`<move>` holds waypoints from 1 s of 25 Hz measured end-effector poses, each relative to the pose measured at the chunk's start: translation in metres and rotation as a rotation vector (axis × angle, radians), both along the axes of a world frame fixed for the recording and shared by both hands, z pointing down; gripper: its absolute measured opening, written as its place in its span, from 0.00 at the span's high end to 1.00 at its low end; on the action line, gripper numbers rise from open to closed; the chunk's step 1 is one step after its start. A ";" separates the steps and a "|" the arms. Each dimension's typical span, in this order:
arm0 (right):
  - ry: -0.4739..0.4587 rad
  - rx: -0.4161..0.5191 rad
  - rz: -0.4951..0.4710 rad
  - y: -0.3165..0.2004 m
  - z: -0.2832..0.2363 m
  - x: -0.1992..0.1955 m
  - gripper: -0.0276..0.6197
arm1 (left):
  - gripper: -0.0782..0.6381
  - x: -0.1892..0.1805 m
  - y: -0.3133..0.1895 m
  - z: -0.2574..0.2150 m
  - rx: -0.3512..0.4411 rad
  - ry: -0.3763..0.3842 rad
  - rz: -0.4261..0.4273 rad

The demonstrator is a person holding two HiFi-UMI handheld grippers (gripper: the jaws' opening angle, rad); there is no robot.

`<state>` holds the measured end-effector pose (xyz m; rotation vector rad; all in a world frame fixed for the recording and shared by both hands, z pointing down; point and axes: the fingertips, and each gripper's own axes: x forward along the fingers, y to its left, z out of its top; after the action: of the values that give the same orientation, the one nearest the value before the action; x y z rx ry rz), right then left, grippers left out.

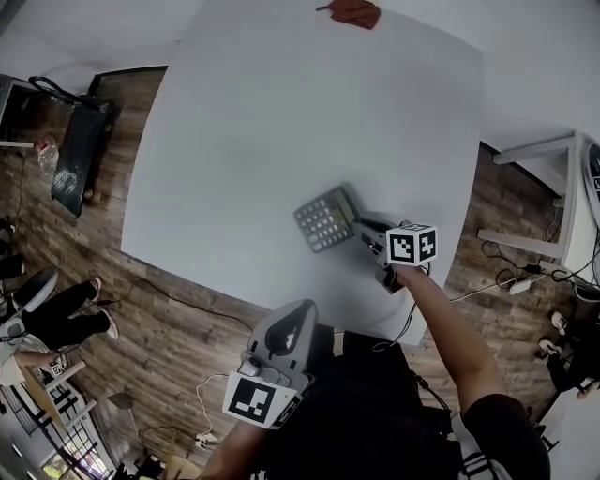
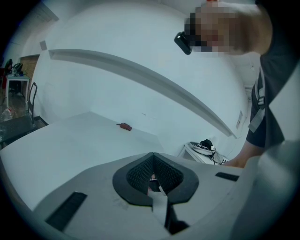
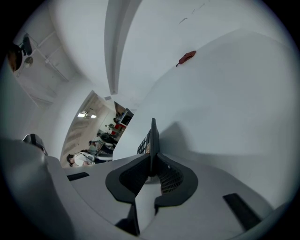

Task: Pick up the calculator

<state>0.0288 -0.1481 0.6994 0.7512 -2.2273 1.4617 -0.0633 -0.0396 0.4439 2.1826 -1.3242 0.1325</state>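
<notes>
The grey calculator is over the near right part of the white table, keys facing up. My right gripper is shut on its right edge. In the right gripper view the calculator stands edge-on between the jaws of the right gripper, and it casts a shadow on the table behind it. My left gripper is held low, off the table's near edge and close to the person's body. In its own view the left gripper is shut with nothing between the pads.
A small red object lies at the table's far edge. A white side table with cables stands to the right. On the wooden floor at the left are a black bag and a seated person's legs.
</notes>
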 end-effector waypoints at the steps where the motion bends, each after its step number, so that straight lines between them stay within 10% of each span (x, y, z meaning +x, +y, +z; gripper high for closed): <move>1: 0.001 0.002 -0.001 0.000 -0.003 0.002 0.88 | 0.88 0.000 -0.001 -0.001 0.006 0.006 -0.001; 25: -0.316 0.135 0.213 0.056 -0.219 0.012 0.88 | 0.88 0.010 0.036 -0.061 0.236 0.015 0.128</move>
<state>0.0403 -0.0918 0.4800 0.8746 -2.5701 1.6398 -0.0535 -0.0033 0.3831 2.4615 -1.2451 0.0086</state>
